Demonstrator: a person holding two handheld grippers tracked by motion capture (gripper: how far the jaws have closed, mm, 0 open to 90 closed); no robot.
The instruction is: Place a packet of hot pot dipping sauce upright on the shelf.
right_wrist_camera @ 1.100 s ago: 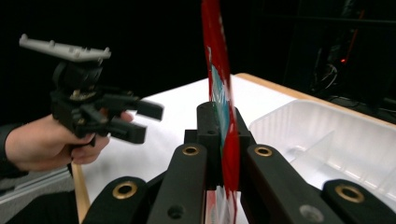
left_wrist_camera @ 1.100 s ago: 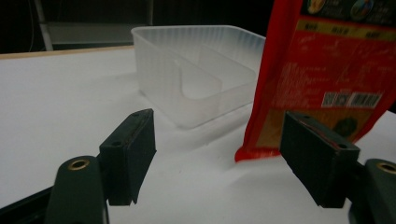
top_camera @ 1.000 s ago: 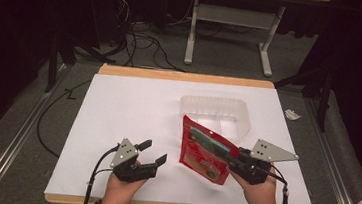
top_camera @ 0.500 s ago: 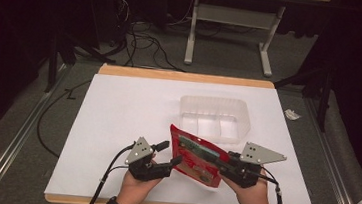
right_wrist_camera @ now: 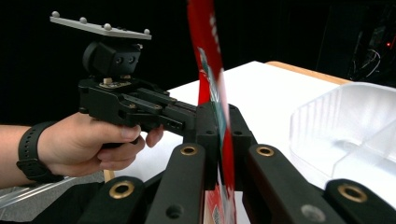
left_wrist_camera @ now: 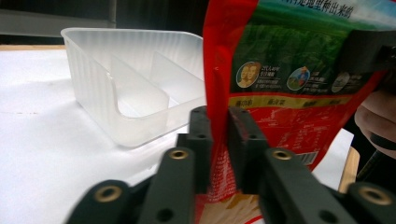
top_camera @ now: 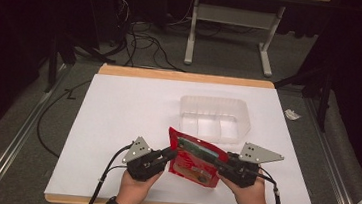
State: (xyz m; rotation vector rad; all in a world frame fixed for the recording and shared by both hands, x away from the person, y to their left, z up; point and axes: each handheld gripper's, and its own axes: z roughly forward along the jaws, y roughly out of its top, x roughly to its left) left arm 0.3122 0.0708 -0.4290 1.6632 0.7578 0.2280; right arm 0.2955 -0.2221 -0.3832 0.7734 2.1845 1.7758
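Since the earlier frames, the red pouch (top_camera: 195, 156) has swung from leaning toward the right gripper (top_camera: 224, 167) to standing between both grippers, and the left gripper (top_camera: 167, 156) has crossed to its left edge. Its jaws have just been closing, and the left gripper view shows the fingers (left_wrist_camera: 201, 140) pressed on the pouch edge. The right gripper's fingers (right_wrist_camera: 205, 135) are clamped on the opposite edge. The pouch is therefore held by two grips just above the near part of the bench (top_camera: 117, 116), in front of the clear tray (top_camera: 213, 116). Judged from this, a two-handed step such as tearing or carrying the pouch can begin.

Count: one pouch, one tray with three visible compartments, two grippers, one bench.
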